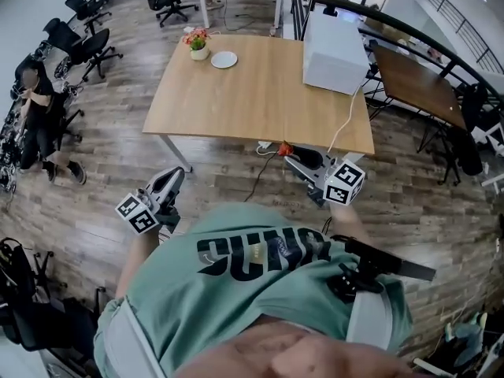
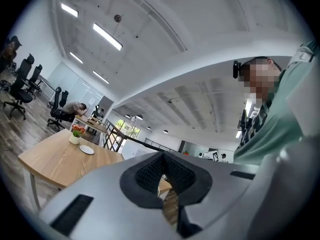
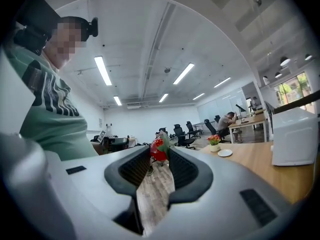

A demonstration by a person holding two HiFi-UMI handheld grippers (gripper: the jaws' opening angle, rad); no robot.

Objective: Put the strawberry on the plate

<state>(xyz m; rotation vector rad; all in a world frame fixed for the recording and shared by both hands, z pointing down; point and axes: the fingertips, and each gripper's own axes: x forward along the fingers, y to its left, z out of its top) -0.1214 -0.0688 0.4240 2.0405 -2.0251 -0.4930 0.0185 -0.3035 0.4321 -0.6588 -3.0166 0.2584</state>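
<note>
The red strawberry (image 1: pixel 283 149) with its green leaves is pinched between the tips of my right gripper (image 1: pixel 291 157), which is shut on it; in the right gripper view the strawberry (image 3: pixel 158 150) fills the gap at the tips of the right gripper (image 3: pixel 160 156). The small white plate (image 1: pixel 224 60) lies on the far left part of the wooden table (image 1: pixel 260 101), well ahead of both grippers; the plate (image 3: pixel 224 153) also shows at the right. My left gripper (image 1: pixel 175 176) is held off the table's near left corner, and the left gripper (image 2: pixel 161 158) has its pads meeting with nothing between them.
A flower pot (image 1: pixel 197 44) stands just left of the plate. A white box (image 1: pixel 335 52) sits on the table's far right, its cable hanging over the near edge. Office chairs (image 1: pixel 87 42) and a seated person (image 1: pixel 35 109) are at the left; a second table (image 1: pixel 413 85) at the right.
</note>
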